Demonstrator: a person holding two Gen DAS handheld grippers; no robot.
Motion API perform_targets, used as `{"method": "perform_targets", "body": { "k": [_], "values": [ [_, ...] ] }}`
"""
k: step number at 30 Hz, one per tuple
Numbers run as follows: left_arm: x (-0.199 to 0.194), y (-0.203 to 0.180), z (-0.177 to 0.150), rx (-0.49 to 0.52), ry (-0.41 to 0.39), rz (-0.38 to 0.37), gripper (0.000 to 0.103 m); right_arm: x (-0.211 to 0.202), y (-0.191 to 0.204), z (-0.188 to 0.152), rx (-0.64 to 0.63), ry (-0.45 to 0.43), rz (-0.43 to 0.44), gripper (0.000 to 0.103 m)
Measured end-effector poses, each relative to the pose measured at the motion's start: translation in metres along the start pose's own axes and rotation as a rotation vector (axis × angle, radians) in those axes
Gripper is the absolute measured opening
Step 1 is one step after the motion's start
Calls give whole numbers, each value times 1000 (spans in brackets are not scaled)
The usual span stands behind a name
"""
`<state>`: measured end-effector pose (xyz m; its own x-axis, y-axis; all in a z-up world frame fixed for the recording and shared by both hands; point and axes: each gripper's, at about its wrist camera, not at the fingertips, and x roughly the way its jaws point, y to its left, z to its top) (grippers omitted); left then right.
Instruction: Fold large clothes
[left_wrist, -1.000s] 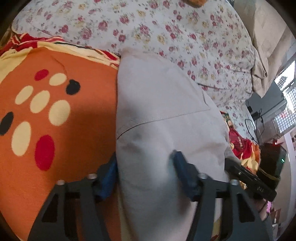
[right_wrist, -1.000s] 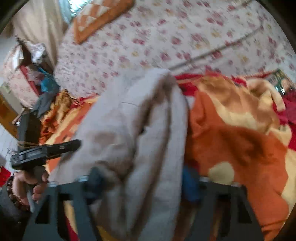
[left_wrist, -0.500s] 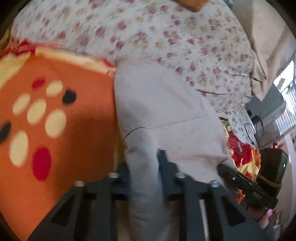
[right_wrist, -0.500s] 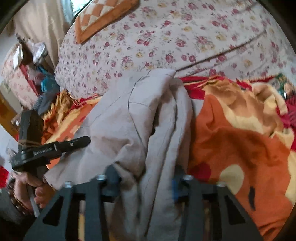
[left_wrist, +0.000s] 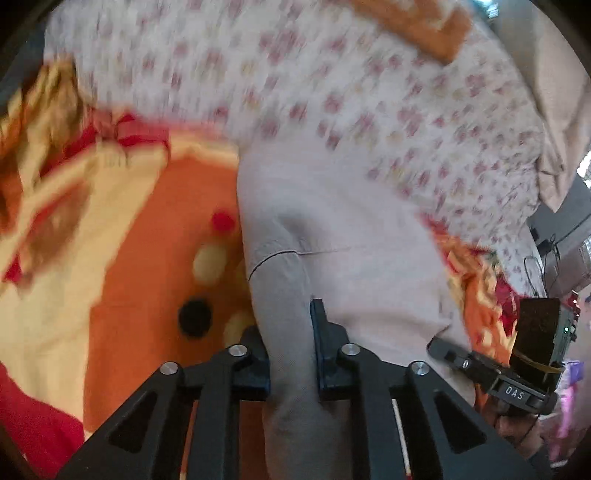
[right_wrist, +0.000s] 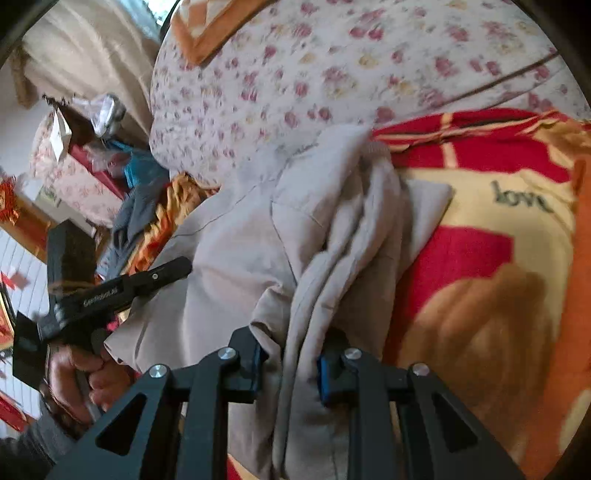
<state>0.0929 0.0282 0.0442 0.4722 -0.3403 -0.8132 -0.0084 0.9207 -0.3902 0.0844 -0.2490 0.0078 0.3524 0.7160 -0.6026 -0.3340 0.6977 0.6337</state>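
Looking along the left gripper, its jaws have just eased slightly yet pinch a thick fold of the beige garment, lying on the orange blanket; that bunch could slip. From the right view, the right gripper, angled downward, has just been closing on the garment's gathered edge.

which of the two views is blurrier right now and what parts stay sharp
Left wrist view is blurrier: the white floral bedsheet and orange patterned blanket smear with motion, while the left tongs and the pinched beige cloth garment stay crisp. Right wrist view is mostly sharp, soft only toward its rim; the right tongs are clear. Both views bow from fisheye distortion.
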Motion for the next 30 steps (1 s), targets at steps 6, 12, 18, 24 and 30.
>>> {"method": "perform_targets", "body": {
  "k": [6, 12, 18, 24, 30],
  "values": [
    [-2, 16, -3, -63, 19, -27, 22, -30, 2, -11, 36, -15, -51, 40],
    [-61, 1, -24, 62, -171, 41, 22, -82, 48, -14, -133, -113, -156, 40],
    [-42, -23, -63, 183, -54, 120, 12, -35, 79, -19, -222, 16, -321, 37],
    [-7, -15, -73, 124, 54, 170, 11, -13, 38, -44, -98, 128, -373, 29],
    [-54, -21, -53, 87, -125, 62, 11, -58, 77, -19, -183, -8, -385, 29]
  ]
}}
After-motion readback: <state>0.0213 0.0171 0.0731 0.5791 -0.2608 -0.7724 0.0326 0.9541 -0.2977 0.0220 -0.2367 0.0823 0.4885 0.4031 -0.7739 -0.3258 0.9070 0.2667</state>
